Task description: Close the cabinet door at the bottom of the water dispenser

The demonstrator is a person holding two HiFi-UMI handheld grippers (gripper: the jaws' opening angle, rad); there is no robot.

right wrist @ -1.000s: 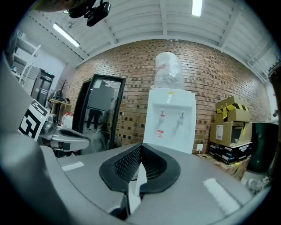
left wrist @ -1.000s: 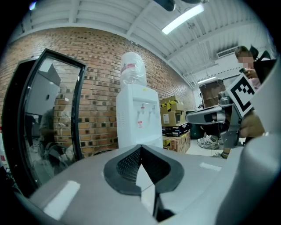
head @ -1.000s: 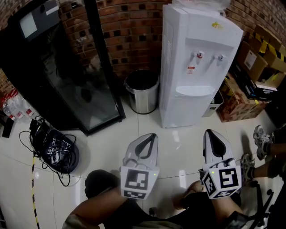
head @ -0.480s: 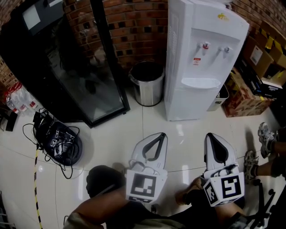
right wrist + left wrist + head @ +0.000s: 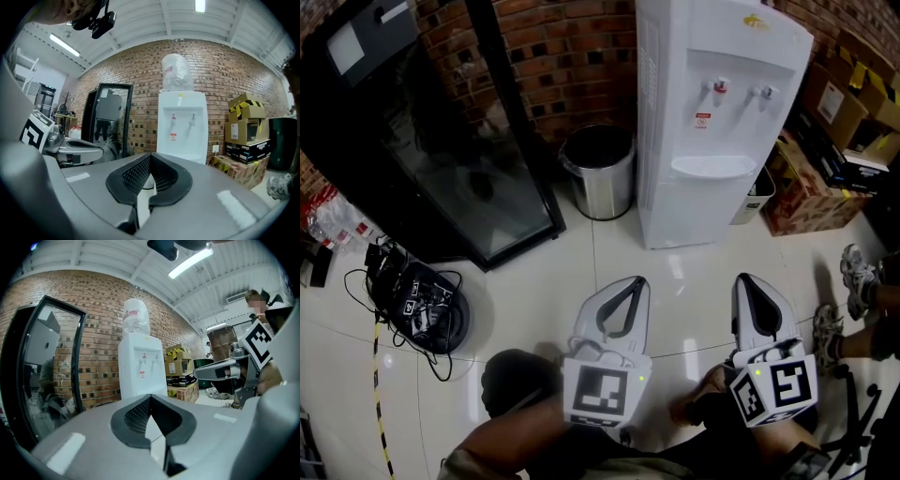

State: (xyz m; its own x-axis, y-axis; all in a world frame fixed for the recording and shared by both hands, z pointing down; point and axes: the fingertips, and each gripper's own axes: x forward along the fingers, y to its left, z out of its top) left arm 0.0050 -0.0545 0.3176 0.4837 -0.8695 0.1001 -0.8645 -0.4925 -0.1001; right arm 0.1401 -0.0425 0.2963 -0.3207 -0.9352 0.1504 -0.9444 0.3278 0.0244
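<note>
a: where's the dispenser (image 5: 717,122)?

b: against the brick wall, between the bin (image 5: 600,173) and the boxes (image 5: 825,131). it is well apart from both grippers, with bare floor (image 5: 675,281) between.

a: and the door (image 5: 694,214) at its bottom?

b: from the head view the lower front looks flat and flush. no panel swings out, and i see no gap. the gripper views hide that part behind their own bodies, so they can't confirm it.

a: so is it done?

b: i'd judge the door either shut already or so nearly shut that nothing shows from here. if it is ajar, all that's left is to go up to it and push.

a: what about the grippers?

b: the left gripper (image 5: 634,281) has its jaws together with nothing between them. the right gripper (image 5: 744,279) is the same, tips meeting and empty. both point roughly level toward the dispenser, side by side and low over the floor. neither touches anything.
</note>
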